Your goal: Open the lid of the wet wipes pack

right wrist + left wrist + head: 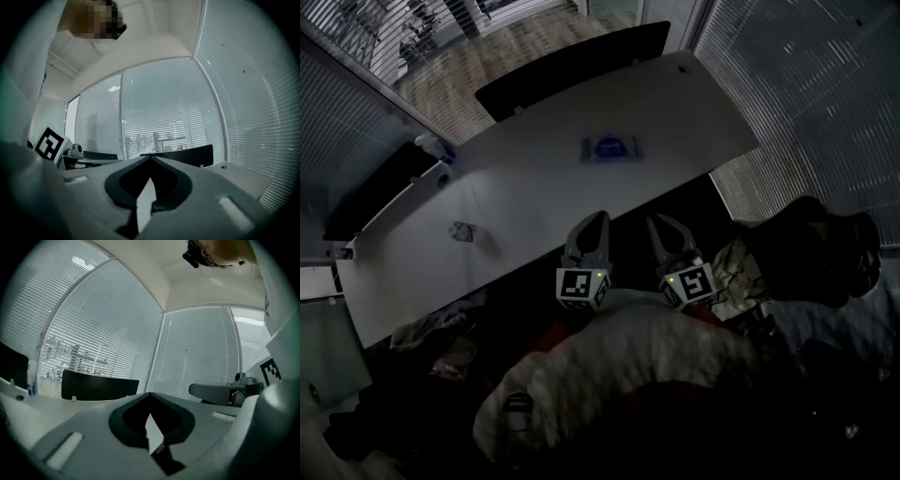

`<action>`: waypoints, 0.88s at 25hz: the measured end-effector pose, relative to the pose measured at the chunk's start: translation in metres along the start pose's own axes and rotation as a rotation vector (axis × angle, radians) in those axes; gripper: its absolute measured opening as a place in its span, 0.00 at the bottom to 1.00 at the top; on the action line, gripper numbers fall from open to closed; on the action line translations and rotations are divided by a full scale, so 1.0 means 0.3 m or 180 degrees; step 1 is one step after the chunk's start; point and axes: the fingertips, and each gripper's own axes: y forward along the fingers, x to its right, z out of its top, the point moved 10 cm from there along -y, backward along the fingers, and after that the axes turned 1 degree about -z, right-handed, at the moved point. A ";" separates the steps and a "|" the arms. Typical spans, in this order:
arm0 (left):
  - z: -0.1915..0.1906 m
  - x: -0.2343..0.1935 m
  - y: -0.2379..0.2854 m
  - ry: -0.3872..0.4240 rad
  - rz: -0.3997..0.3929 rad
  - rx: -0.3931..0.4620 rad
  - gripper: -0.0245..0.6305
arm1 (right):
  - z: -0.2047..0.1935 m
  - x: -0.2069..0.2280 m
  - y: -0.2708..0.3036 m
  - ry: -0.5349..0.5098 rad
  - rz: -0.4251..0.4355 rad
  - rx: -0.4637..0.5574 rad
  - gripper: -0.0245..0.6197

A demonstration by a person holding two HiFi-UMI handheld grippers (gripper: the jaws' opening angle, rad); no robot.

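The wet wipes pack (612, 148) is a small blue and white packet lying flat near the middle of the white table (534, 197); whether its lid is up cannot be told. Both grippers hang below the table's near edge, close to the person's body and well short of the pack. My left gripper (600, 217) is shut with nothing in it, and in its own view the jaws meet at their tips (150, 394). My right gripper (659, 222) is shut and empty too, its jaws closed at the tips (151, 157). Neither gripper view shows the pack.
A small crumpled item (462, 231) lies on the table's left part, and a bottle (434, 145) stands at its far left edge. A black panel (572, 64) runs along the far side. A dark bag (811, 248) sits at the right. Blinds cover the glass walls.
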 end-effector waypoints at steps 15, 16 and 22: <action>0.186 -0.423 0.239 -0.0031 0.0128 0.0088 0.04 | 0.080 0.020 0.485 -0.0079 0.0050 0.0003 0.04; 0.189 -0.435 0.251 -0.0028 0.0123 0.0086 0.04 | 0.079 0.024 0.499 -0.0078 0.0053 -0.0001 0.04; 0.204 -0.453 0.305 0.0013 0.0081 0.0046 0.04 | 0.077 0.057 0.552 -0.0018 0.0024 -0.0016 0.04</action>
